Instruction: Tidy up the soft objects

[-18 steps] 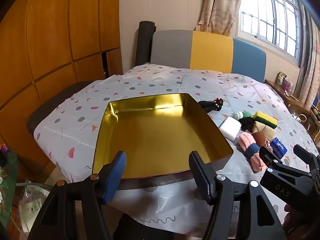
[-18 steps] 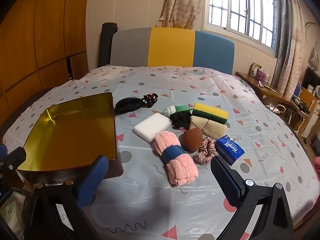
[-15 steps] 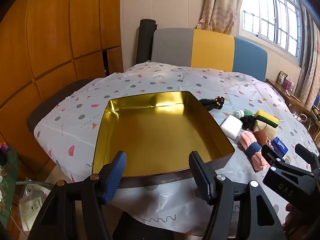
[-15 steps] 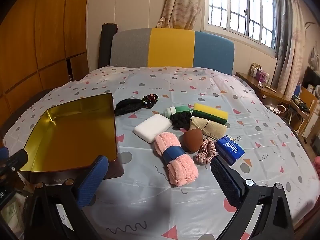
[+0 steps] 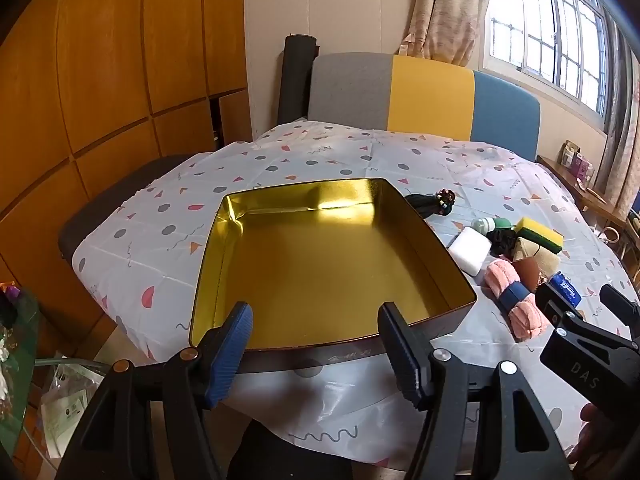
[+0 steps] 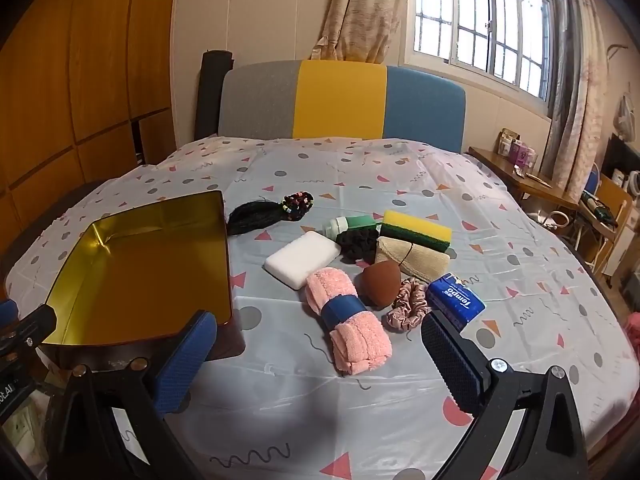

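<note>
Gold metal tray [image 6: 224, 240] sits beside fluffy pink rolled towel [image 6: 348, 332].

Both wrist views look from the table's near edge toward the far sofa [image 6: 340, 100], the left close over the tin [image 5: 320, 196], the right beside it, sharing tin and towel [image 6: 348, 320].

Left view: right gripper [image 5: 592, 312] covers part of the tissue pack [image 5: 565, 289]; scrunchie hidden behind it. Right view: tin [image 6: 120, 236] near corner sits behind the blue pad [image 6: 184, 364]; bottle [image 6: 352, 225] label too small to read; shelf items [image 6: 516, 148] blurred.
</note>
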The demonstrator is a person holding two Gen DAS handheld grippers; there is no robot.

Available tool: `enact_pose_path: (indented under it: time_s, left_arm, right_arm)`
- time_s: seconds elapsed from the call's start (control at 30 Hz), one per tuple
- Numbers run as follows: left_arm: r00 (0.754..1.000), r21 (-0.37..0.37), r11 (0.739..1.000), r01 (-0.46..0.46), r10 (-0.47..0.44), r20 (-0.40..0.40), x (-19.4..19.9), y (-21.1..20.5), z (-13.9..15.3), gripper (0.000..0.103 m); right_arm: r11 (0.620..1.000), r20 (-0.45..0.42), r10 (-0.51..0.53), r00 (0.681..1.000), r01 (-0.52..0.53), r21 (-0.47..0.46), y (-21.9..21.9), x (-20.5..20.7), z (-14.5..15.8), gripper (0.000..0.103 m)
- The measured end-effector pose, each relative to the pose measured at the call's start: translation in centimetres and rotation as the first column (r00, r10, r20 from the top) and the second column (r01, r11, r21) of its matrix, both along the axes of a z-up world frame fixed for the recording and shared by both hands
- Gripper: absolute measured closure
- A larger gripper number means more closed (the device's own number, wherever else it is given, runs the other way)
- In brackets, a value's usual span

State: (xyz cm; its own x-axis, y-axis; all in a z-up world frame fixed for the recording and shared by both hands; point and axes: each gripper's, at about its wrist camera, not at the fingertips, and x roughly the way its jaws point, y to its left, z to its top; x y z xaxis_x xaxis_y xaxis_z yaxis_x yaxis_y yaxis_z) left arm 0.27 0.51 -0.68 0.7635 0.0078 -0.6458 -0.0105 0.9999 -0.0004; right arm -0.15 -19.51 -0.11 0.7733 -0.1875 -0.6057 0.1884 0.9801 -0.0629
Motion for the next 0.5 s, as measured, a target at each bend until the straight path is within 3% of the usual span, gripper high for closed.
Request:
enact_pose_path:
  time_s: [0.5]
  left_arm:
    - [1.000, 0.007, 1.000, -0.003, 0.003, 0.002, -0.04, 0.08, 0.04, 0.037]
  right_arm:
    - [1.000, 0.010, 0.001, 1.000, -0.001, -0.006, -0.14, -0.16, 0.01, 0.000]
